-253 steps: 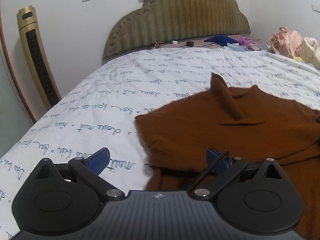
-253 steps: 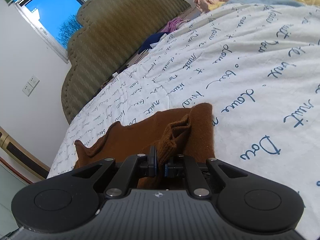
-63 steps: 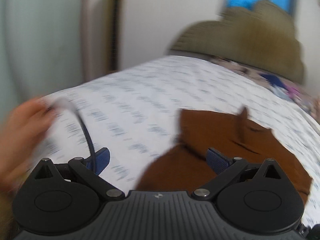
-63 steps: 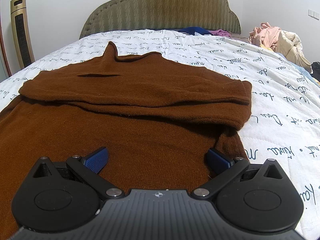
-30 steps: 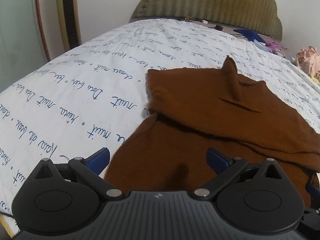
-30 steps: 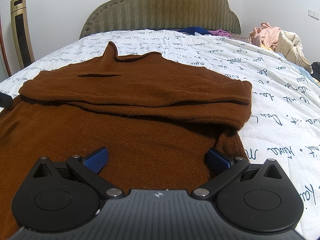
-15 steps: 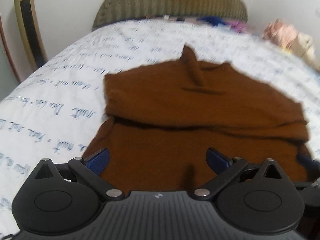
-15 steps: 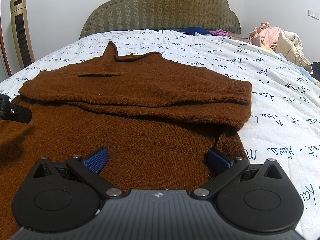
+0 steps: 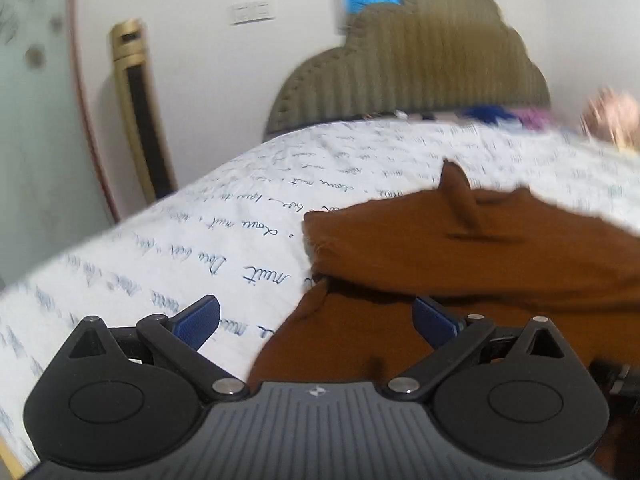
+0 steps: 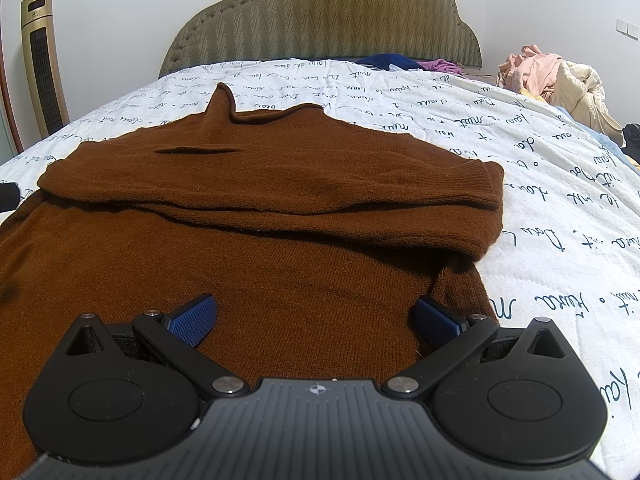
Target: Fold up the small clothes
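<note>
A brown knit sweater (image 10: 280, 208) lies flat on the bed, collar toward the headboard, both sleeves folded across its chest. It also shows in the left wrist view (image 9: 460, 256), which is blurred. My right gripper (image 10: 314, 320) is open and empty, low over the sweater's lower body near its right edge. My left gripper (image 9: 316, 320) is open and empty at the sweater's lower left edge, one blue finger (image 9: 196, 322) over the sheet, the other over the knit. The tip of the left gripper (image 10: 8, 196) shows at the left edge of the right wrist view.
The bed has a white quilt with blue script (image 10: 560, 200) and an olive padded headboard (image 10: 320, 20). A pile of pink and cream clothes (image 10: 556, 84) lies at the far right, blue and purple garments (image 10: 400, 62) by the headboard. A gold tower fan (image 10: 40, 60) stands left.
My left gripper has swung left, from facing the sweater's middle to its lower left edge, and stays open. My right gripper and the sweater have not moved.
</note>
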{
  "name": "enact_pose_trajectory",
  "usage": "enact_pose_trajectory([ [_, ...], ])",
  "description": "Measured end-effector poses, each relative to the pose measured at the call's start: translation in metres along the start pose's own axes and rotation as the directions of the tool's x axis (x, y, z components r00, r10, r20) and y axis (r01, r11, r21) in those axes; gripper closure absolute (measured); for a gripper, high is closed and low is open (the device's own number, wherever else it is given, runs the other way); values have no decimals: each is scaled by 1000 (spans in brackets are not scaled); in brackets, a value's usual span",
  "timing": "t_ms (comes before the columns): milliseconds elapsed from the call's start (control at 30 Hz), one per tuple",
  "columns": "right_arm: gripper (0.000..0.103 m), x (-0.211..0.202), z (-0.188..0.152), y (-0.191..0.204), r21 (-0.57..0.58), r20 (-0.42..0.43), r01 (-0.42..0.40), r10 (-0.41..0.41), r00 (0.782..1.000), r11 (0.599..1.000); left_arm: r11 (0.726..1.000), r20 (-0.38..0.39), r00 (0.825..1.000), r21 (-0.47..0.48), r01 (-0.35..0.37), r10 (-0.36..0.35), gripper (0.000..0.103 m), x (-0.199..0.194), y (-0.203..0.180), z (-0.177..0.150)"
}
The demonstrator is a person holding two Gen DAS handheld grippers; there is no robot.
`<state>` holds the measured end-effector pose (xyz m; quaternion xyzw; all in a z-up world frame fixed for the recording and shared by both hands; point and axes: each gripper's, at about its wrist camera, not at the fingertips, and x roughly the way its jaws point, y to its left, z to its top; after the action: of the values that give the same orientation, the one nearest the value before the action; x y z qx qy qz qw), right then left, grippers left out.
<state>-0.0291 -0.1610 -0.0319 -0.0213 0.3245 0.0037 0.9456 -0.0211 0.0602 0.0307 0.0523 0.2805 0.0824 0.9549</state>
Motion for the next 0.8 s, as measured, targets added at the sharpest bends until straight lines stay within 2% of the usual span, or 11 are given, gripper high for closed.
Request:
enact_pose_trajectory([
  [67, 0, 0, 0, 0, 0, 0, 0, 0, 1000, 1000, 995, -58, 996, 80, 67, -62, 0, 5, 2, 2],
  [133, 0, 0, 0, 0, 0, 0, 0, 0, 1000, 1000, 988, -95, 990, 103, 117, -107, 0, 6, 6, 0],
  [233, 0, 0, 0, 0, 0, 0, 0, 0, 1000, 1000, 989, -93, 991, 108, 102, -92, 0, 0, 9, -8],
  [400, 0, 1, 1, 2, -14, -2, 13, -13, 1000, 1000, 984, -138, 982, 103, 144, -129, 0, -8, 17, -18],
  [567, 0, 0, 0, 7, -45, 7, 36, -36, 999, 998, 988, -158, 980, 83, 132, -118, 0, -10, 26, -24],
  [800, 0, 1, 0, 0, 1, -2, -2, 2, 1000, 1000, 983, -174, 975, 89, 158, -141, 0, -14, 24, -27],
])
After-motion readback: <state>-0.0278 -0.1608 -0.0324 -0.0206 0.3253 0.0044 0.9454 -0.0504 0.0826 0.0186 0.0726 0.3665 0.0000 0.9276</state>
